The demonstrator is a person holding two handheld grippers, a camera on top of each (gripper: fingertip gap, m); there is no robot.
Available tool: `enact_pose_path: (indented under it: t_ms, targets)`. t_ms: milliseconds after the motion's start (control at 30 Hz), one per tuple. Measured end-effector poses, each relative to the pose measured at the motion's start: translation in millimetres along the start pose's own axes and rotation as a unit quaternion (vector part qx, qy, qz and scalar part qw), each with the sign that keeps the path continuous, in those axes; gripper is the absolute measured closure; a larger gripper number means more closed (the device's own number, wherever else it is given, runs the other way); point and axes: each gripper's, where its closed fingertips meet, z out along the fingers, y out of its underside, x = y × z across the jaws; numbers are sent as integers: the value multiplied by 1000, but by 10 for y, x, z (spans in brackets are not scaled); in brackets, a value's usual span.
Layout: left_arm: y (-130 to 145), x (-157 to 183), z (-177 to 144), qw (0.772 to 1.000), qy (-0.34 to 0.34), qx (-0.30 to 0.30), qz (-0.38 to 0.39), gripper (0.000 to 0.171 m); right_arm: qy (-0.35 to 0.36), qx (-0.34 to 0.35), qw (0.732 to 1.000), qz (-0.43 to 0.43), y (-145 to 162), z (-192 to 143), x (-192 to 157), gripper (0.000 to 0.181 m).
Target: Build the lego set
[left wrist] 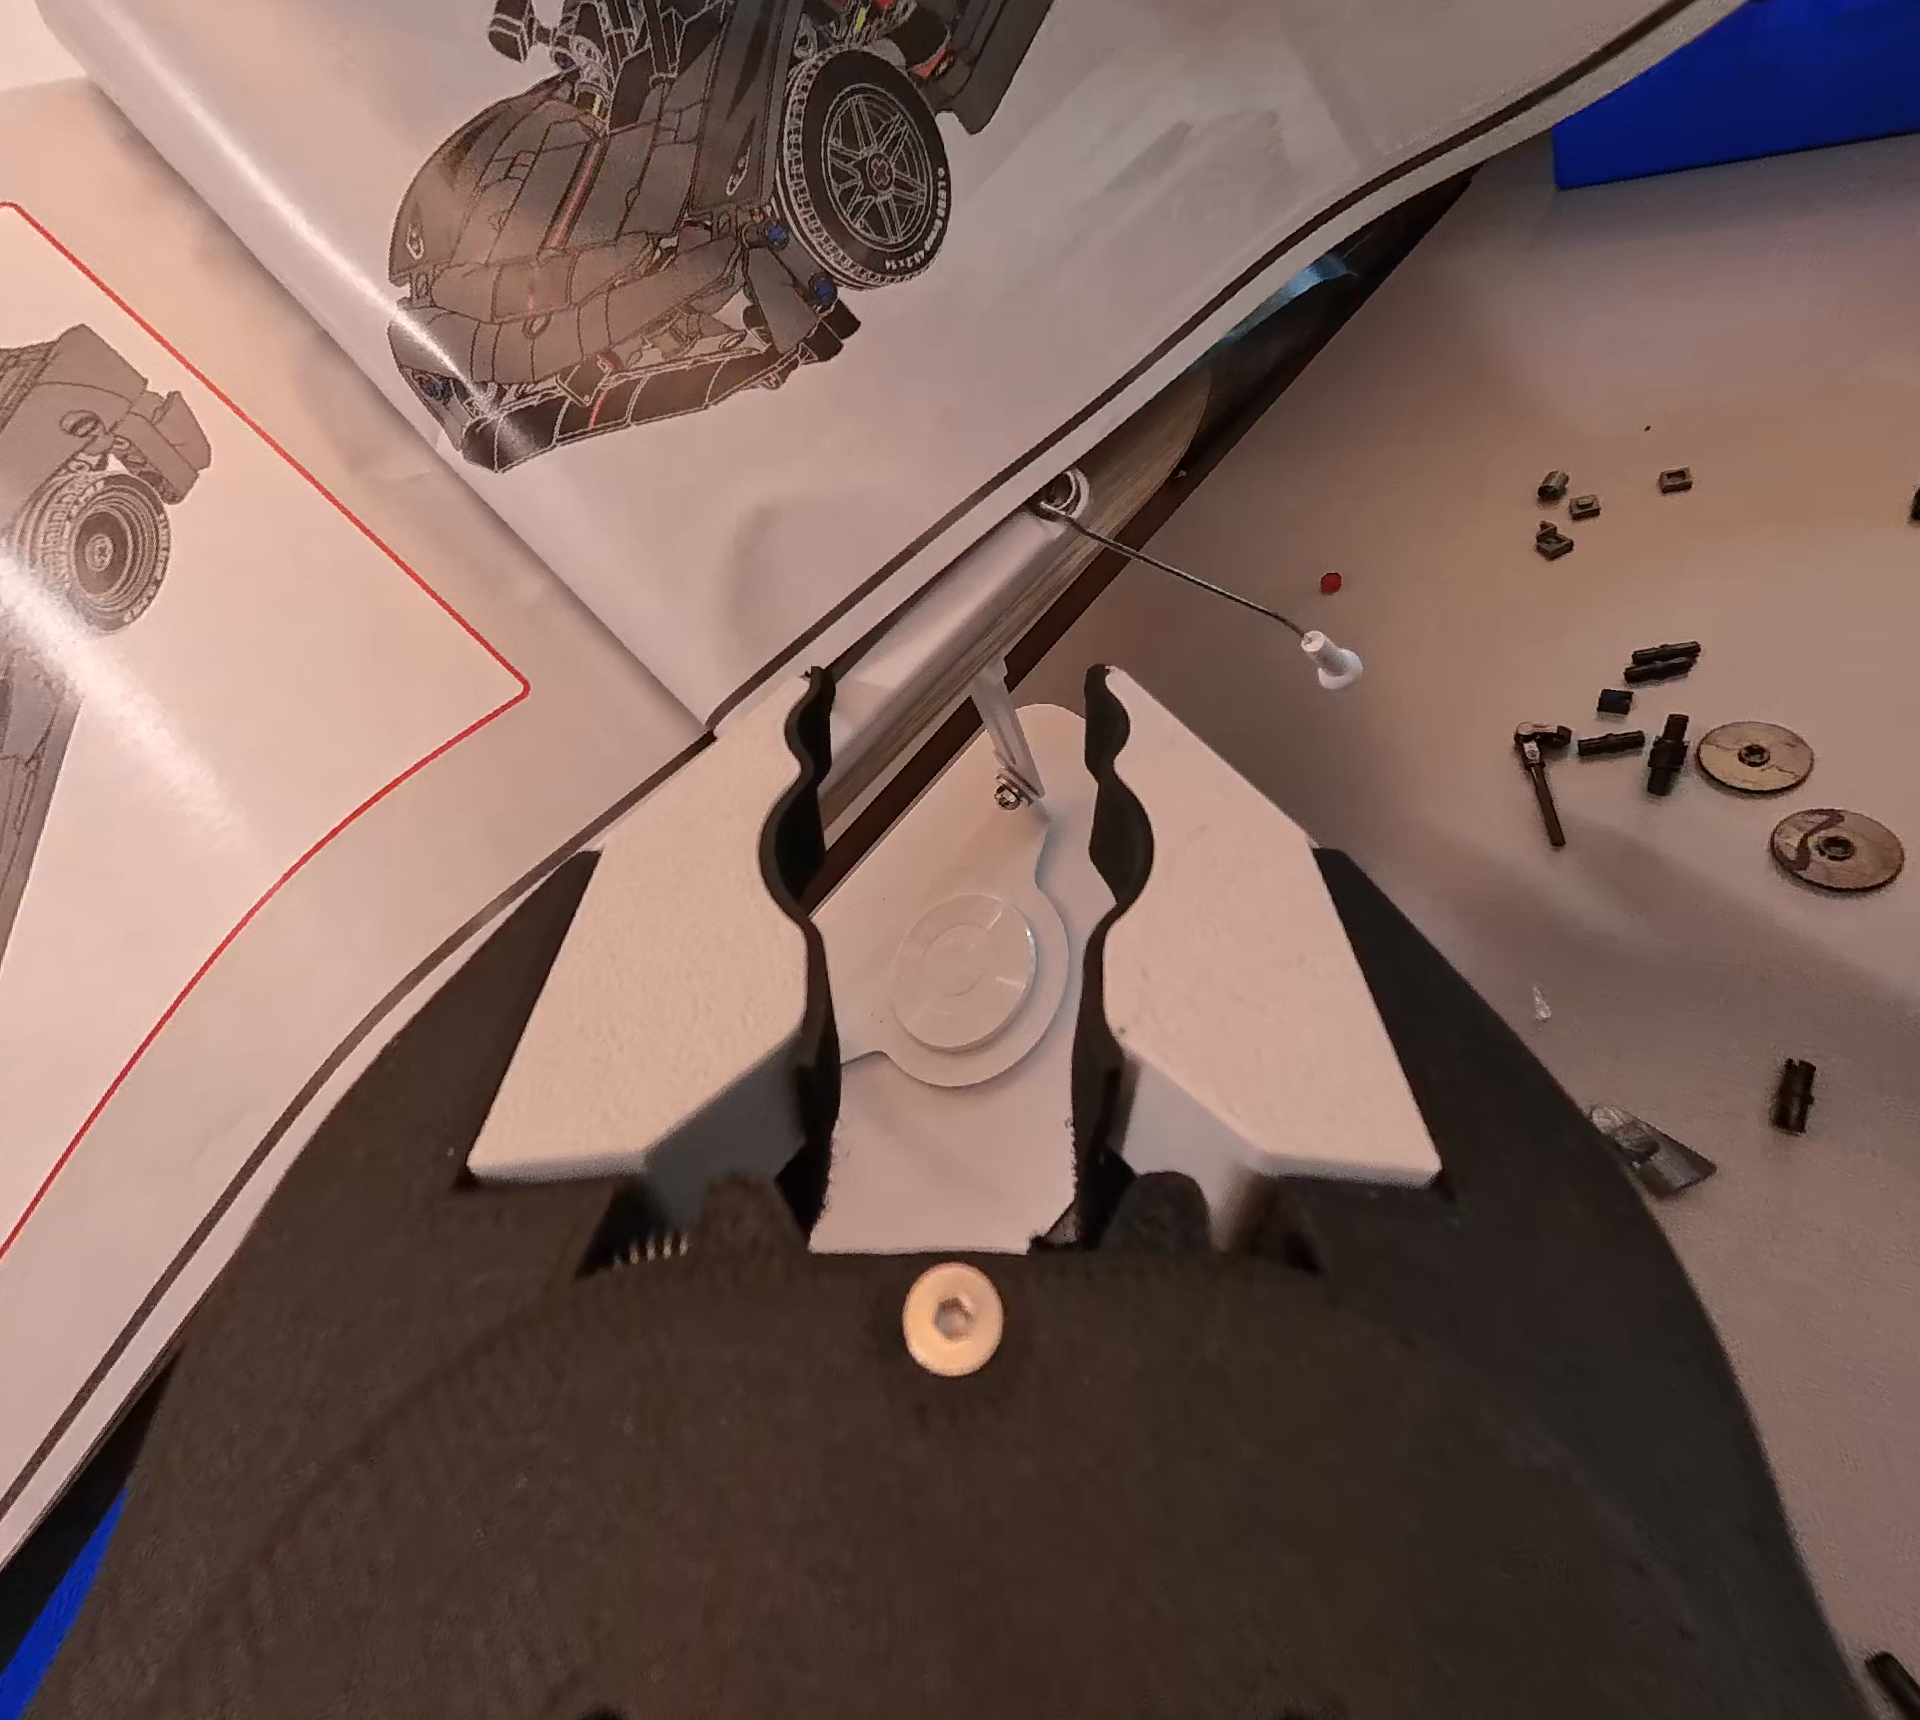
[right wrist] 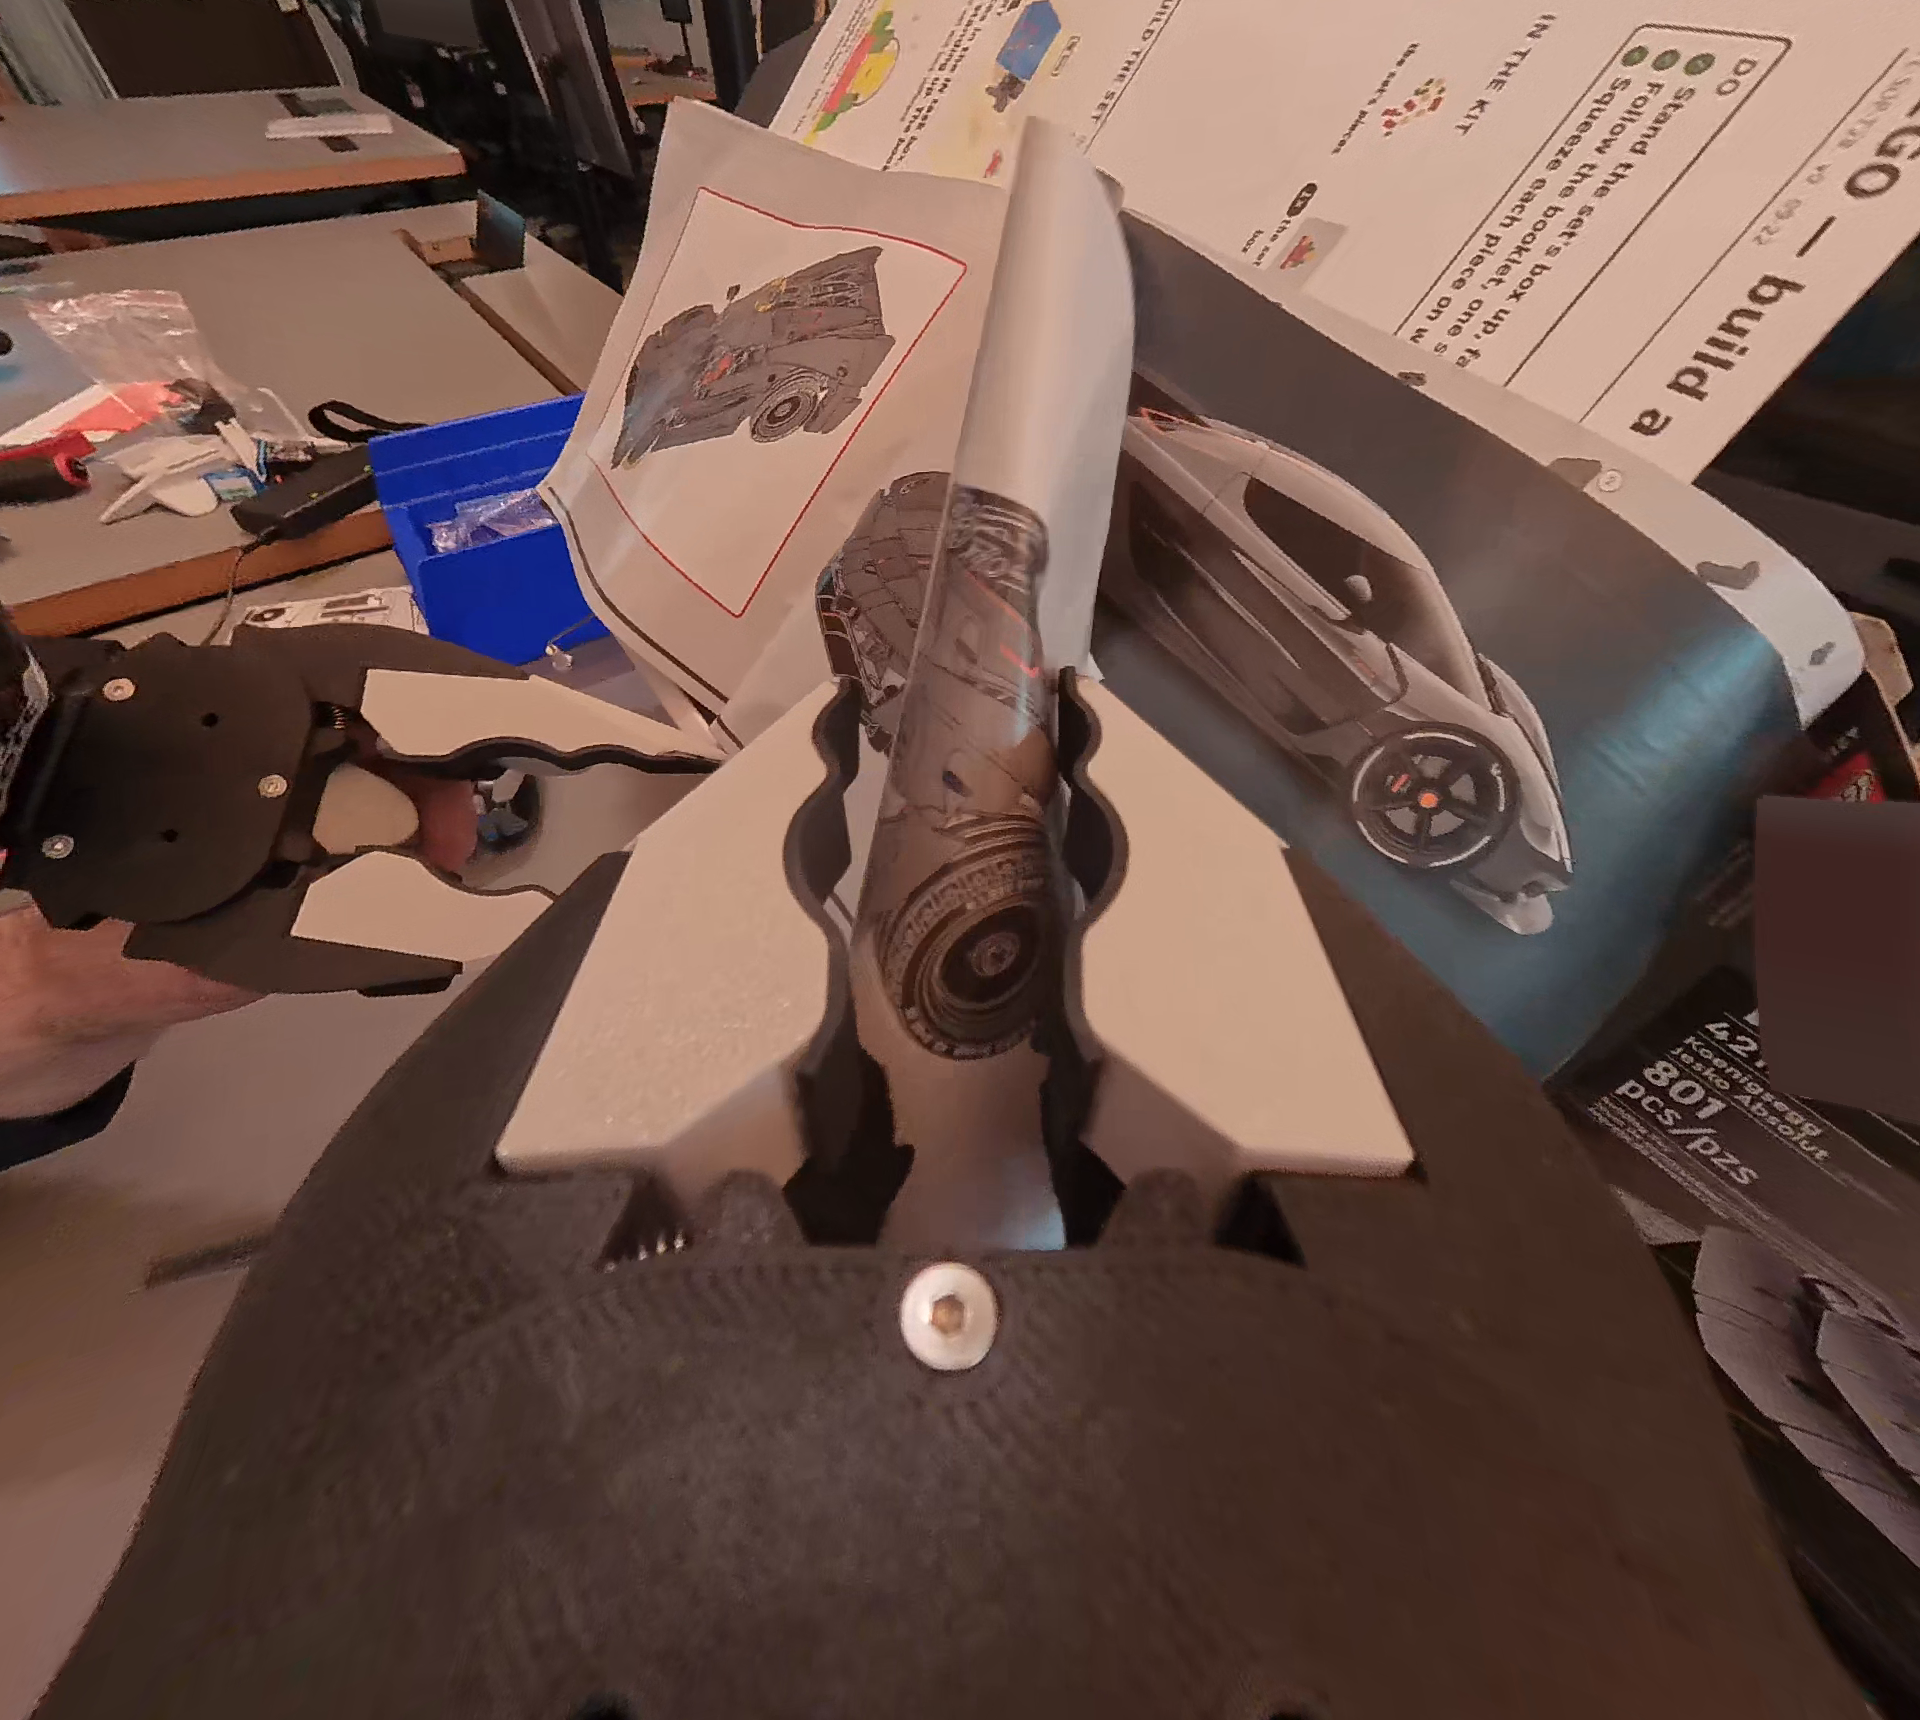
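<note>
A: What is happening with the book (right wrist: 790, 382)?

B: The right gripper (right wrist: 961, 714) is lifting 1 page (right wrist: 977, 735). The page is curling up between its 2 fingers. It looks like the fingers are pinching it, but there is a gap on 1 side, so I am guessing a bit.

A: And the left gripper (right wrist: 665, 787)?

B: It is sitting just beside the book's lower edge. Its fingers are spread apart and holding nothing. In its own view I am seeing a white stand foot (left wrist: 956, 974) under it.

A: So which step is this?

B: I think they are turning pages to find the right picture. No building is going on yet.

A: Where are the lego bits?

B: Small black pieces (left wrist: 1662, 735) are lying loose on the table (left wrist: 1455, 423), to the right of the book. 2 round discs (left wrist: 1797, 808) are lying with them. The box (right wrist: 1455, 683) with the car picture is standing behind the book. A blue bin (right wrist: 457, 527) is sitting near the book too.

A: What comes next?

B: I think the page needs to flop all the way over and lie flat. The paper is thin and shiny, so it could slip or crease. The left one could press it down.
</note>
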Motion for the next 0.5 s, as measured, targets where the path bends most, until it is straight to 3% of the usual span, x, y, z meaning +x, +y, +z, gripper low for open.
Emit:
enact_pose_path:
  t_ms: [200,500]
  targets:
    - [9,-4,2,1000,0,-1,1,125,-16,17,996,81,104,-4,186,126]
    - [11,-8,5,1000,-2,1,4,125,-55,61,986,144,77,-159,277,130]
